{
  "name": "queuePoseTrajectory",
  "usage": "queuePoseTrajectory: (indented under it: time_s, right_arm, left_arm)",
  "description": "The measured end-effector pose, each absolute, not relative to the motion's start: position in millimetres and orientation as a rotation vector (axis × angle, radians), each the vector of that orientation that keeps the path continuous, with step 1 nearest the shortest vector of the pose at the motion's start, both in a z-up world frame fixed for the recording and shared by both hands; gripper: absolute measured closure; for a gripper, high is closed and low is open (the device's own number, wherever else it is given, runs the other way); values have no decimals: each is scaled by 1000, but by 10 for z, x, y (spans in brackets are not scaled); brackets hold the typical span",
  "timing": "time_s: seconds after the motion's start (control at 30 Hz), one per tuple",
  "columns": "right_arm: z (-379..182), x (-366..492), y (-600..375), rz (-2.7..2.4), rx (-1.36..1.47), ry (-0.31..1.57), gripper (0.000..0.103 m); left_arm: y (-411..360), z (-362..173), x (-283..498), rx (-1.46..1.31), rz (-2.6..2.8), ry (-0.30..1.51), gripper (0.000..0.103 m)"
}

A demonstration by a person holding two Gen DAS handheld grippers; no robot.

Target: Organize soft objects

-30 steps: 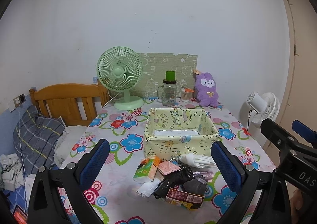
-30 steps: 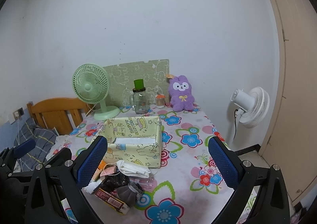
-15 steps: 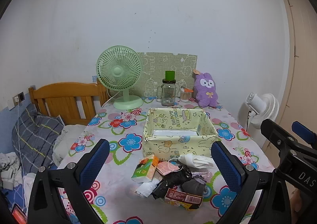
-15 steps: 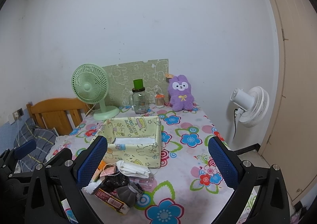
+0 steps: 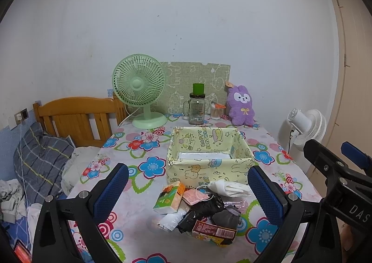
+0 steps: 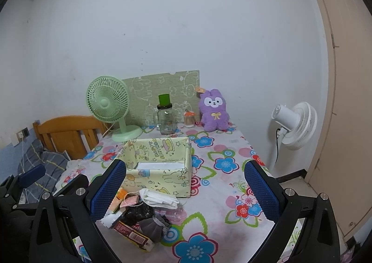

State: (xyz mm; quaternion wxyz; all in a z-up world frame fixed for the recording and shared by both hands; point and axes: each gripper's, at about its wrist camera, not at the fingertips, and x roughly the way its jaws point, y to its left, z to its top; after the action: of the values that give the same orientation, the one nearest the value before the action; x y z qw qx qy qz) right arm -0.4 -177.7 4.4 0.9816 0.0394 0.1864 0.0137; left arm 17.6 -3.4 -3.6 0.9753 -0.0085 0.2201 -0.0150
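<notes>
A pale yellow fabric box stands on the flowered table; it also shows in the right wrist view. In front of it lies a pile of small things: a white folded mask, a green-orange tissue pack, a pink sachet, a black bag, a grey sock, a white packet and a red snack box. My left gripper is open and empty above the pile. My right gripper is open and empty, to the pile's right.
At the table's back stand a green desk fan, a glass jar with a green lid, a small jar and a purple plush rabbit. A wooden bed head and bedding are left. A white floor fan and a door are right.
Both views have shifted only slightly, with the table a little lower in the left view. Both grippers stay open and nothing on the table has moved.
</notes>
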Motion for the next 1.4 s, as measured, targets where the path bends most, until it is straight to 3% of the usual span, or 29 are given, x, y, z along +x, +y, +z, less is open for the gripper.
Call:
queuePoseTrajectory:
  time_s: [1.4]
  right_arm:
    - [-79,31,-1754,43,94,392,1]
  left_arm:
    - [-231,-176,155,4,-85,456,0]
